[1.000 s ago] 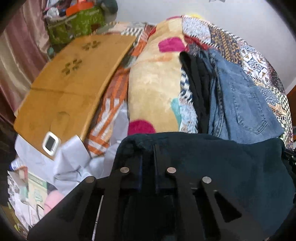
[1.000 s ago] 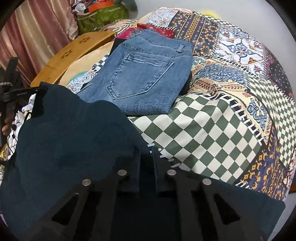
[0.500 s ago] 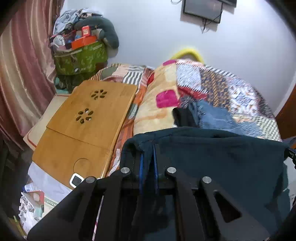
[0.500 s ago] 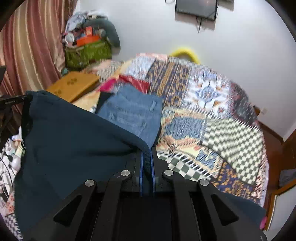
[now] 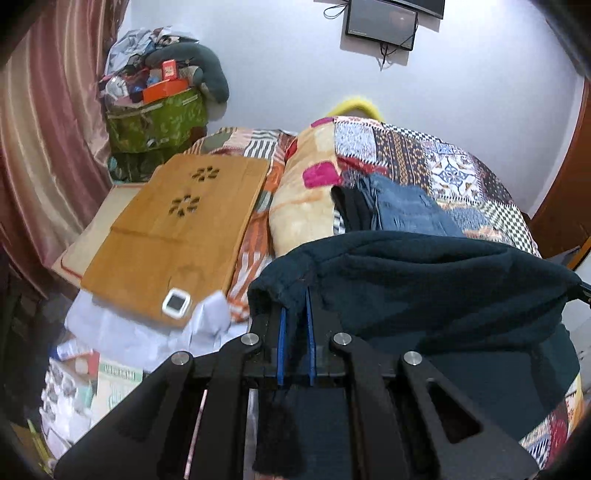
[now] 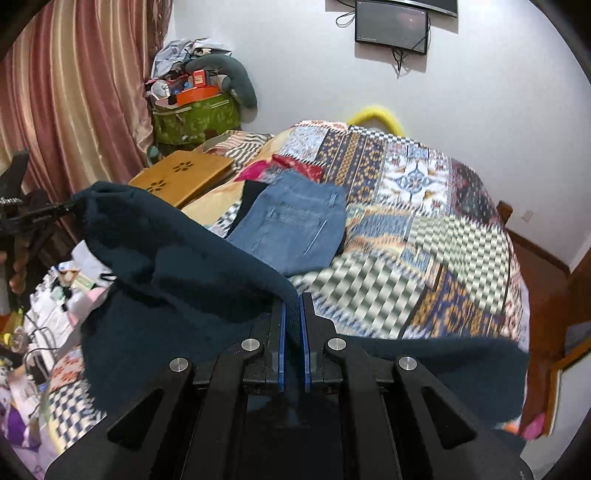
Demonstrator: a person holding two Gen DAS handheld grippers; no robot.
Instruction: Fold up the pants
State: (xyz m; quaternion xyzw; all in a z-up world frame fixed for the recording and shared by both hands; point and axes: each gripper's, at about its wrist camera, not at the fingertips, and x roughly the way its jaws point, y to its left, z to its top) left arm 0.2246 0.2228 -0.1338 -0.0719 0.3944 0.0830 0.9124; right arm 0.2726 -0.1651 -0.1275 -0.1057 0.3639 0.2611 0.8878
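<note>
Left wrist view: the left hand-held gripper [image 5: 295, 314] pinches one corner of the dark teal pants [image 5: 424, 280], its blue pads pressed together on the cloth. From there the fabric stretches toward 3 o'clock as a raised, sagging edge and hangs down in front of the bed [image 5: 461, 173]. Beyond the pants, at 12 o'clock, folded jeans [image 5: 406, 210] lie on the patchwork quilt beside a dark garment [image 5: 351, 210]. A pillow [image 5: 306, 206] sits at 11 o'clock, and a wooden lap tray [image 5: 173, 236] at 10 o'clock, with a small white device [image 5: 177, 303] on its near corner.

Right wrist view: the right hand-held gripper [image 6: 291, 317] is clamped on the other corner of the pants [image 6: 184, 266], cloth squeezed between its blue pads. The fabric runs up toward 10 o'clock, where the tip of the left hand-held gripper [image 6: 55, 212] holds the far corner. The pants hang clear above the near edge of the bed [image 6: 461, 258], well apart from the jeans [image 6: 295, 229] at 12 o'clock. A green bag [image 6: 192, 118] heaped with clutter stands against the wall at 11 o'clock, next to a striped curtain [image 6: 74, 92]. A screen [image 6: 391, 27] is mounted on the wall at 1 o'clock.
</note>
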